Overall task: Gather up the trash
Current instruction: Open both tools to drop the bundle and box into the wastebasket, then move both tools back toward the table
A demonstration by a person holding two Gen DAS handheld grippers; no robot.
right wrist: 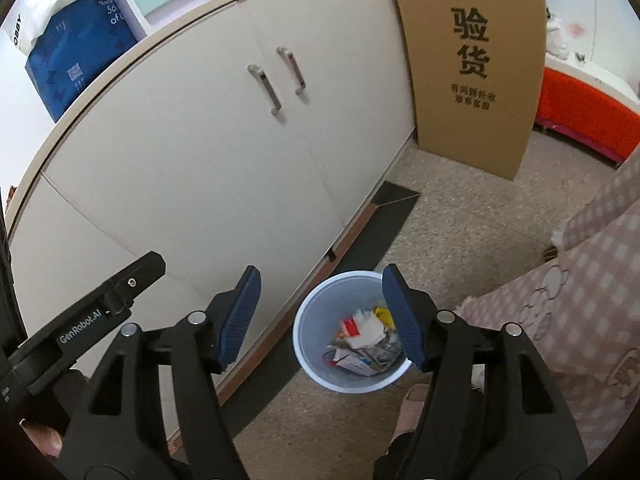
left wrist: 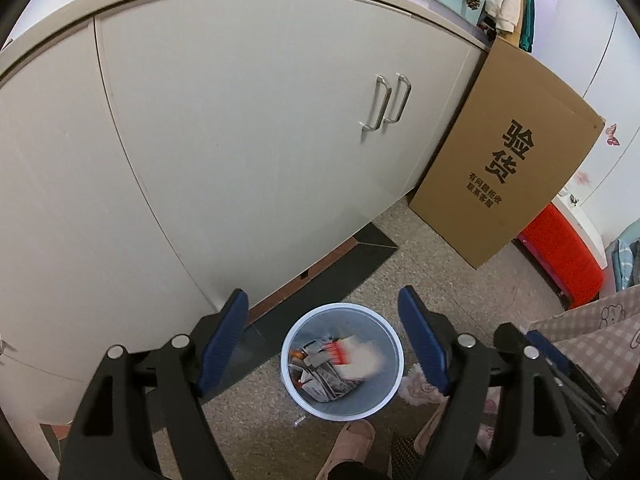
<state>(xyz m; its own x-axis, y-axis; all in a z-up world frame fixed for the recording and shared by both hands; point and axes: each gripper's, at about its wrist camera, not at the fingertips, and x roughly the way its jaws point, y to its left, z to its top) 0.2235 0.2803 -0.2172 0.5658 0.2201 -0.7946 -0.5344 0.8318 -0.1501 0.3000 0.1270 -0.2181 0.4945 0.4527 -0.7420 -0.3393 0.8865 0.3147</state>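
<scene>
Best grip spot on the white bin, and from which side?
Take the bin by its rim, coming from above: it stands upright with an open mouth, thin wall, trash low inside. One finger inside, one outside. Both hand-held grippers, left and right, are open above it.

I see the right gripper (right wrist: 320, 316) spread wide, nothing between its pads, above the white bin (right wrist: 310, 344) holding paper scraps (right wrist: 366, 340) (left gripper (right wrist: 86, 320) at frame edge). Cabinet (right wrist: 224, 152) beside bin.

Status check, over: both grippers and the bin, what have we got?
Left gripper open, empty. Right gripper open, empty. Bin on the floor below both, trash inside. Slipper beside the bin, nothing blocking its mouth.
</scene>
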